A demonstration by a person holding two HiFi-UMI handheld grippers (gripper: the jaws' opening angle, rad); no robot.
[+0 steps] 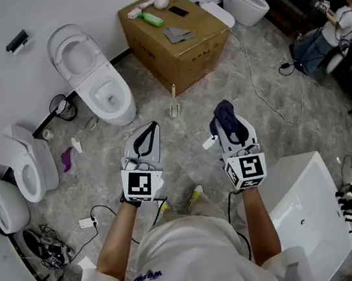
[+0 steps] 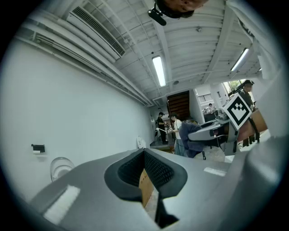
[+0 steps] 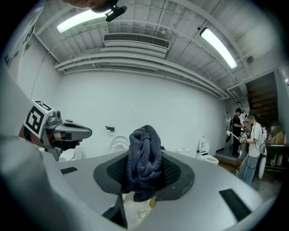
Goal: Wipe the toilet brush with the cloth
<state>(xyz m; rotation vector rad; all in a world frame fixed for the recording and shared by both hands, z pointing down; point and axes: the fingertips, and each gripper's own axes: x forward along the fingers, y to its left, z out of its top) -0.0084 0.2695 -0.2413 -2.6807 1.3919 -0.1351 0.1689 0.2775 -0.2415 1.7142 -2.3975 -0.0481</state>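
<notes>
My right claw: grey body, black ribbed pads. Cloth: dark blue-grey knit. My left claw: same grey and black. Both marker cubes: black-and-white squares. Floor: grey marbling. Box: brown. Toilet: white.

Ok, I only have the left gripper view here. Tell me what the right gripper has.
Observer: The right gripper is shut on a dark cloth, bunched up between its pads.
Operator: Now tell me what's on the floor ahead.
Observer: The brush stands on the floor, just off the near corner of the cardboard box.
Operator: Say how it lies to the grippers.
Observer: In the head view it's ahead, between the left gripper and the right one, touching neither.
</notes>
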